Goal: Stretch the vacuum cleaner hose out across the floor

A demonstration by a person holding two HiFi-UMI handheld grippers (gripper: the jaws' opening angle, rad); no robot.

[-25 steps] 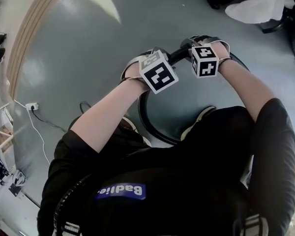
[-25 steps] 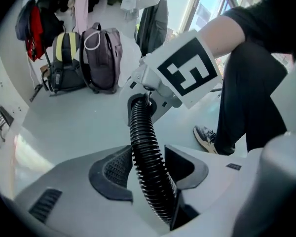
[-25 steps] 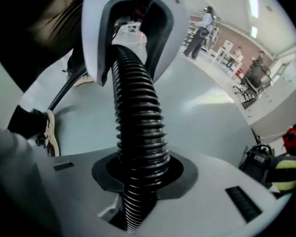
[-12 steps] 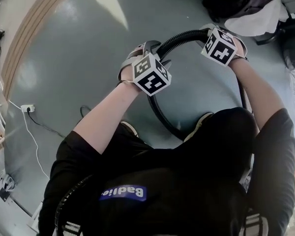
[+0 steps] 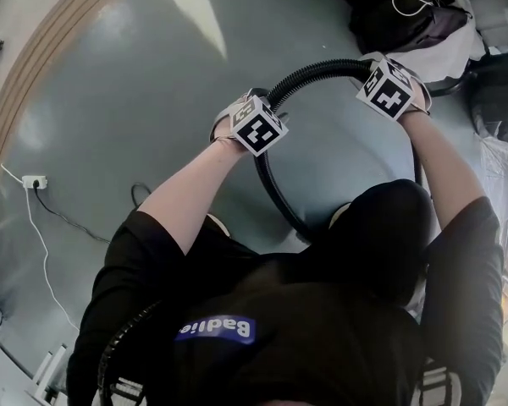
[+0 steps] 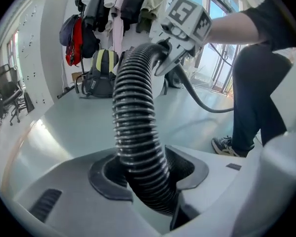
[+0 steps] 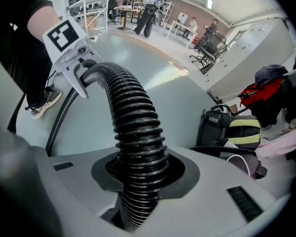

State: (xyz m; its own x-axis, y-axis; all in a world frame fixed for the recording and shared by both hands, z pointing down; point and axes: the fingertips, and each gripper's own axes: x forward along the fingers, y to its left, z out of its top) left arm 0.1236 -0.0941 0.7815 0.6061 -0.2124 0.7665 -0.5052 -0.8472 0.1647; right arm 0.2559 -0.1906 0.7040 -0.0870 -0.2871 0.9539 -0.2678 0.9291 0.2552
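A black ribbed vacuum hose [image 5: 317, 66] arcs between my two grippers and loops on down to the floor in front of the person's feet. My left gripper [image 5: 267, 101] has the hose [image 6: 135, 112] running between its jaws, which are closing onto it. The right gripper [image 5: 371, 68] is shut on the same hose [image 7: 133, 117], further along to the right. In the left gripper view the right gripper [image 6: 182, 28] shows at the far end of the arc. The right gripper view shows the left gripper [image 7: 71, 48] in the same way.
Bags and clothes [image 5: 406, 15] lie at the top right, with a backpack [image 7: 237, 127] close to the right gripper. A white socket block [image 5: 34, 181] with its cable sits on the floor at left. A pale curved strip [image 5: 51, 49] edges the grey floor. Coats [image 6: 123, 4] hang on the wall.
The grippers have drawn apart: the right one moved right and away, the left slid along the hose. The hose between them grew from a short stub to a wide arc.
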